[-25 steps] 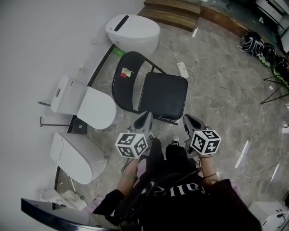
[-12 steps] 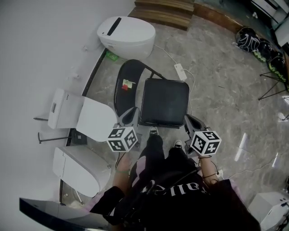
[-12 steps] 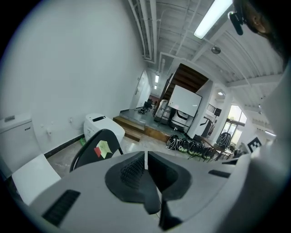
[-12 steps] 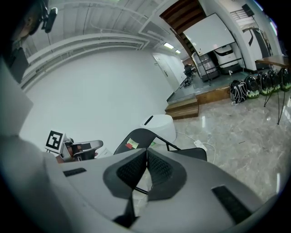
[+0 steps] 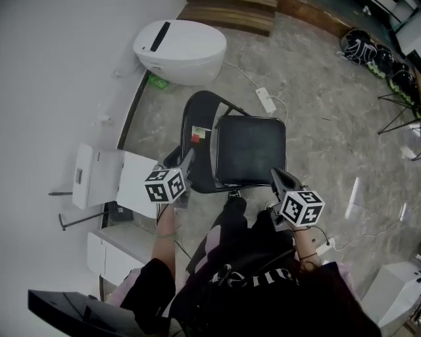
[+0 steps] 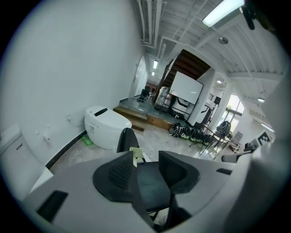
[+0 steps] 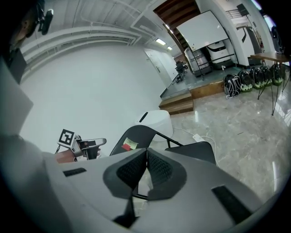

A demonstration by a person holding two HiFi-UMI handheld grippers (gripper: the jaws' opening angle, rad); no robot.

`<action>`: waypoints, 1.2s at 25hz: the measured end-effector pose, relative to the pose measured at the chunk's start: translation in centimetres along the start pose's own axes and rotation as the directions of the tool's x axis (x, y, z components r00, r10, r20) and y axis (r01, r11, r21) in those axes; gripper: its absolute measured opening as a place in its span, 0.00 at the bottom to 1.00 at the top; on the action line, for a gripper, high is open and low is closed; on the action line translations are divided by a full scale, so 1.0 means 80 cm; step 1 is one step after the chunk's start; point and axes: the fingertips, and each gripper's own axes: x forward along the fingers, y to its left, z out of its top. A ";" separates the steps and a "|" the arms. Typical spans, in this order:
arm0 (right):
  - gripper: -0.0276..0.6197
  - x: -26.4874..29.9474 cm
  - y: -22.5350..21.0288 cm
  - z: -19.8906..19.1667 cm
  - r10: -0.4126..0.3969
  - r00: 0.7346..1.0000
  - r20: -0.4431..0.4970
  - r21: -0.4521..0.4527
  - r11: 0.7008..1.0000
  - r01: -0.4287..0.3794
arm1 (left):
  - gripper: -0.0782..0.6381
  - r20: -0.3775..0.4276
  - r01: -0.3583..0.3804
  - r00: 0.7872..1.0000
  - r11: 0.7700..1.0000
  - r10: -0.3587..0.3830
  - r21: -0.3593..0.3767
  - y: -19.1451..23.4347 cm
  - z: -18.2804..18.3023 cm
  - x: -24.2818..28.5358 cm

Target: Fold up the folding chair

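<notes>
The black folding chair stands unfolded, its padded seat point(image 5: 250, 150) to the right of its curved backrest point(image 5: 199, 118), which bears a small sticker. My left gripper point(image 5: 187, 162) hovers by the backrest's near edge. Its jaws have just been opening and stand open with nothing between them. In the left gripper view point(image 6: 145, 160) the seat point(image 6: 150, 182) and backrest point(image 6: 126, 139) lie ahead through the gap. My right gripper point(image 5: 277, 178) is shut and empty at the seat's near right corner. In the right gripper view point(image 7: 146, 152) the backrest point(image 7: 138, 133) shows beyond it.
A white toilet point(image 5: 181, 43) stands against the wall beyond the chair, with more white toilet units point(image 5: 99, 174) at the left. A power strip point(image 5: 266, 100) and its cable lie on the marble floor. Wooden steps point(image 5: 227, 13) and dark bags point(image 5: 368, 52) are farther off.
My left gripper has swung left and forward to the backrest's near edge. The right gripper has edged forward beside the seat. The chair now lies nearer the picture's middle.
</notes>
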 end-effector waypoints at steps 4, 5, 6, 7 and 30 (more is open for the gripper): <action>0.06 0.015 0.004 -0.014 -0.022 0.999 -0.023 0.017 1.000 0.022 | 0.33 -0.094 -0.013 0.995 0.999 0.017 0.033 0.041 -0.016 0.028; 0.06 0.019 0.002 -0.016 -0.028 0.999 -0.027 0.019 0.999 0.029 | 0.33 -0.119 -0.014 0.993 0.999 0.018 0.038 0.049 -0.022 0.038; 0.06 0.023 0.000 -0.018 -0.034 0.999 -0.031 0.020 0.999 0.035 | 0.33 -0.142 -0.013 0.990 0.999 0.019 0.038 0.056 -0.028 0.047; 0.06 0.027 -0.004 -0.019 -0.040 0.999 -0.034 0.022 0.999 0.041 | 0.33 -0.162 -0.010 0.987 0.999 0.016 0.035 0.061 -0.034 0.056; 0.24 0.180 -0.321 -0.129 -0.015 0.979 -0.202 0.053 0.998 0.026 | 0.34 -0.271 0.047 0.963 0.992 -0.015 0.113 0.081 -0.049 0.122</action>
